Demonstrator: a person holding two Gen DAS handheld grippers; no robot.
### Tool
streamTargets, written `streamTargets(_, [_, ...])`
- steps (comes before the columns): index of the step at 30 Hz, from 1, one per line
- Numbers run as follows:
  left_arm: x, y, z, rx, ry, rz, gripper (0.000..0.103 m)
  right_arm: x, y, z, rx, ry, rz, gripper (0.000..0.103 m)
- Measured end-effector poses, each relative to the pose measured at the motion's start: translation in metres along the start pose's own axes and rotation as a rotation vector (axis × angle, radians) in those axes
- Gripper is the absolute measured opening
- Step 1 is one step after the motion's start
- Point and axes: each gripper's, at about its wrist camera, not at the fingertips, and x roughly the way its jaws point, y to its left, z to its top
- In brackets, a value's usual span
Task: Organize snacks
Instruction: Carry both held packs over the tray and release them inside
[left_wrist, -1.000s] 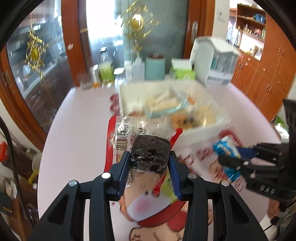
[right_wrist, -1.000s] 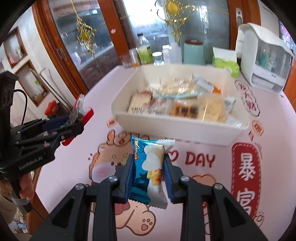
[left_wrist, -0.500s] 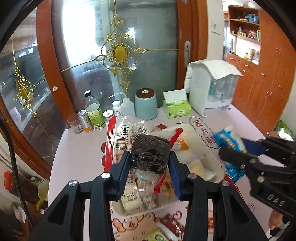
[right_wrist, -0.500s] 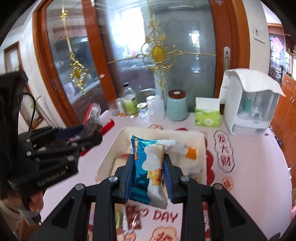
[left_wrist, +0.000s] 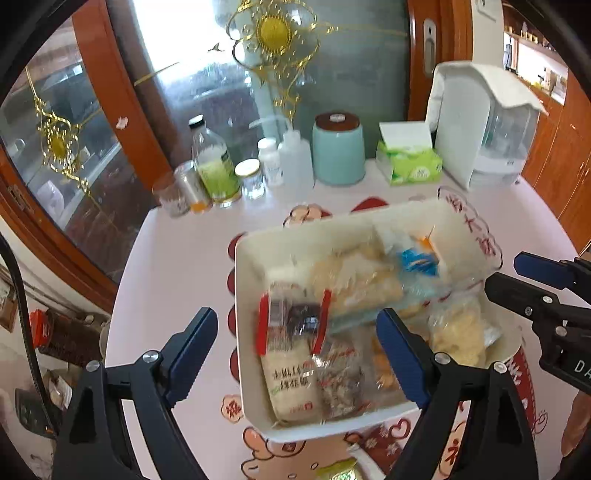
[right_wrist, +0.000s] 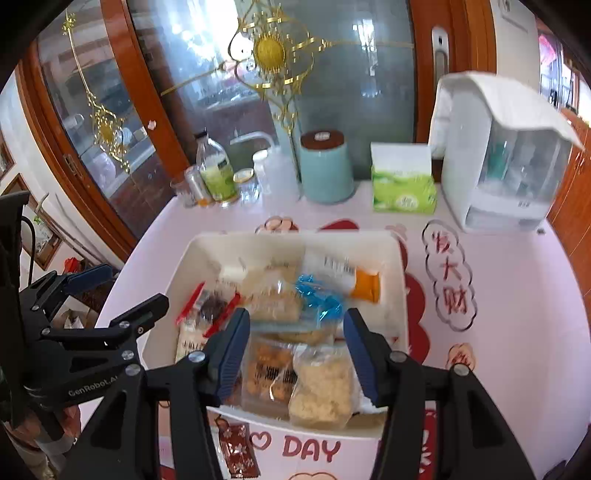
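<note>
While both claws hang spread wide and empty above the white rectangular plastic bin (left_wrist: 247, 295), the left claw (left_wrist: 299, 350) sits over a red-edged clear packet with a dark cake (left_wrist: 291, 325) and the right claw (right_wrist: 295, 339) over a crinkled blue foil snack (right_wrist: 319, 299), both lying inside. Clean work now probably means lifting straight up, clear of the rim, toward the wrappers left on the pink printed surface (right_wrist: 517, 314).

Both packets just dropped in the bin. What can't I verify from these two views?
- Red-edged packet and blue packet: motion-blurred, so whether they have settled is unclear.
- Print on the bin snacks: too blurred to read.
- Gold packet on the table: cut by the left view's bottom edge.
</note>
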Motion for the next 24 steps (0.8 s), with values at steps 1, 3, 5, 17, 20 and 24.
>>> streamTargets(1, [-0.001, 0.002, -0.005, -0.003, 0.003, 0.000, 0.087, 0.004, 0.000, -0.005, 0.003, 0.009, 0.006, 0.053])
streamTargets(3, [-0.003, 0.003, -0.013, -0.011, 0.001, -0.002, 0.087, 0.007, 0.000, -0.013, 0.006, 0.016, 0.008, 0.053])
streamTargets(5, [-0.007, 0.003, -0.021, -0.016, -0.006, 0.011, 0.087, 0.006, 0.001, -0.020, 0.008, 0.016, 0.006, 0.053])
streamTargets(17, [-0.061, -0.021, -0.049, -0.091, -0.087, 0.033, 0.087, -0.040, -0.004, -0.062, -0.018, -0.036, 0.043, 0.053])
streamTargets(20, [-0.081, -0.037, -0.060, -0.094, -0.102, 0.033, 0.087, -0.059, -0.008, -0.075, -0.038, -0.050, 0.054, 0.053])
streamTargets(24, [-0.110, -0.058, -0.076, -0.101, -0.119, 0.027, 0.087, -0.086, -0.012, -0.091, -0.076, -0.063, 0.062, 0.053])
